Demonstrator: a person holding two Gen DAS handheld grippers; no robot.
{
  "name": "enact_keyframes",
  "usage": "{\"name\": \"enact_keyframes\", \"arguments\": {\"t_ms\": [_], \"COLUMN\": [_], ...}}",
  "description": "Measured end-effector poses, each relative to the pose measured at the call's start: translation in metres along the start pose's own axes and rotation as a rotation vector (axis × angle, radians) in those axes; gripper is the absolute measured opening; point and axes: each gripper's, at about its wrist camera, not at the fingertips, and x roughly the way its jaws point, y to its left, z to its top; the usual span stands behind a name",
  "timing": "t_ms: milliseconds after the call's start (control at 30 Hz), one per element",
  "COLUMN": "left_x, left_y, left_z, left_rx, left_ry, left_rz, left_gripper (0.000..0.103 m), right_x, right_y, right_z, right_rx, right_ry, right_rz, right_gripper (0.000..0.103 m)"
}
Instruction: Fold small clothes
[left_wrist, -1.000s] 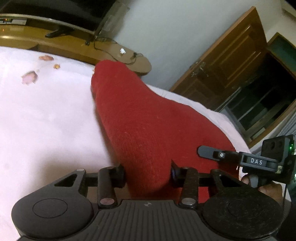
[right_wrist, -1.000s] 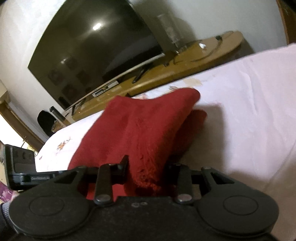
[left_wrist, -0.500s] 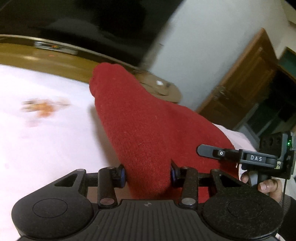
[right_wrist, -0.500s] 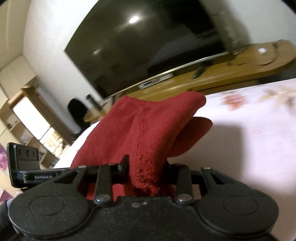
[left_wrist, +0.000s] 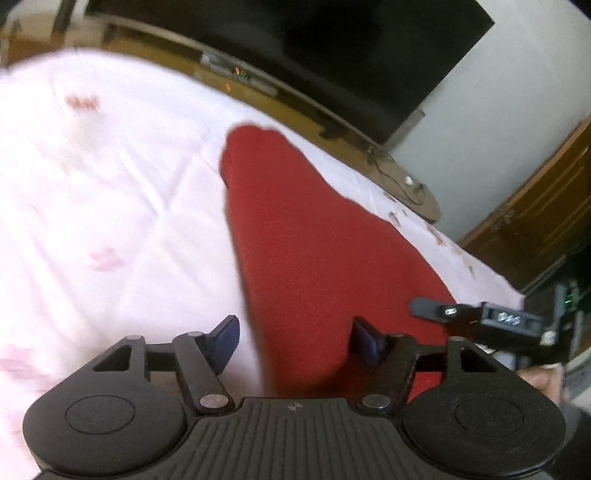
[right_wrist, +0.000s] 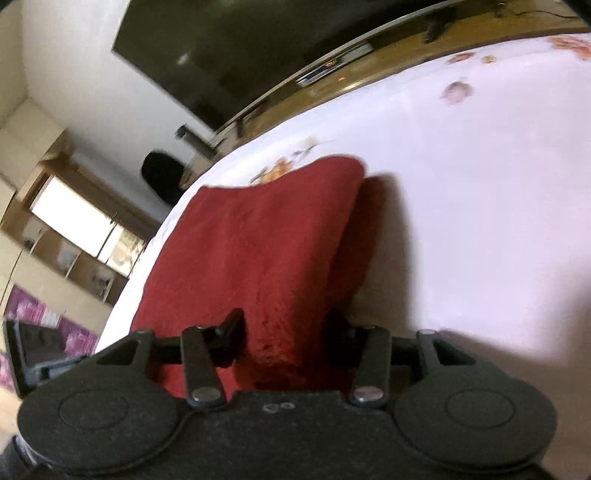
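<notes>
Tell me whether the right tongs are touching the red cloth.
Touching. The right wrist view shows the right tongs shut on the red cloth, its bunched edge squeezed between both fingers.

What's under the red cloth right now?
Under the red cloth lies its own folded lower layer, peeking out at the right edge, on the pink floral bedsheet. Anything beneath the middle is covered.

Ahead of me a large dark television stands on a long wooden stand. My bed's pale pink sheet carries small floral prints. A wooden door lies to the right.
</notes>
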Motion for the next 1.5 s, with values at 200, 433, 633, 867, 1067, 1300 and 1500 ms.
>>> {"name": "enact_keyframes", "arguments": {"t_ms": [200,433,633,867,1067,1300,1500], "left_x": [-0.051,0.017,-0.036,-0.013,-0.095,-0.175,-0.215], "left_y": [-0.025,-0.049,-0.059,-0.068,-0.087,-0.129,-0.174], "left_z": [0.017,0.016,0.006,-0.035,-0.056,-0.120,-0.167], "left_rx": [0.099,0.286,0.244,0.336,0.241,0.186,0.237], "left_ry": [-0.201,-0.070,-0.169,-0.029,-0.157,-0.225,-0.247], "left_rz": [0.050,0.137,0.118,0.262,0.280,0.344,0.337], "left_gripper": [0.066,0.066,0.066,0.066,0.103,0.103,0.103], "right_x": [-0.065,-0.002,-0.031,-0.017,-0.067,-0.143,-0.200], "right_y": [0.039,0.069,0.095,0.091,0.125,0.132,0.139], "right_z": [0.011,-0.013,-0.035,-0.077,-0.079,-0.134,-0.177], "right_rx": [-0.180,-0.420,-0.468,-0.467,-0.440,-0.329,-0.320], "right_ry": [-0.170,-0.001,-0.058,0.034,-0.100,-0.177,-0.207], "right_rz": [-0.110,-0.365,-0.360,-0.429,-0.407,-0.479,-0.457], "right_gripper": [0.032,0.028,0.030,0.034,0.064,0.103,0.102]}}
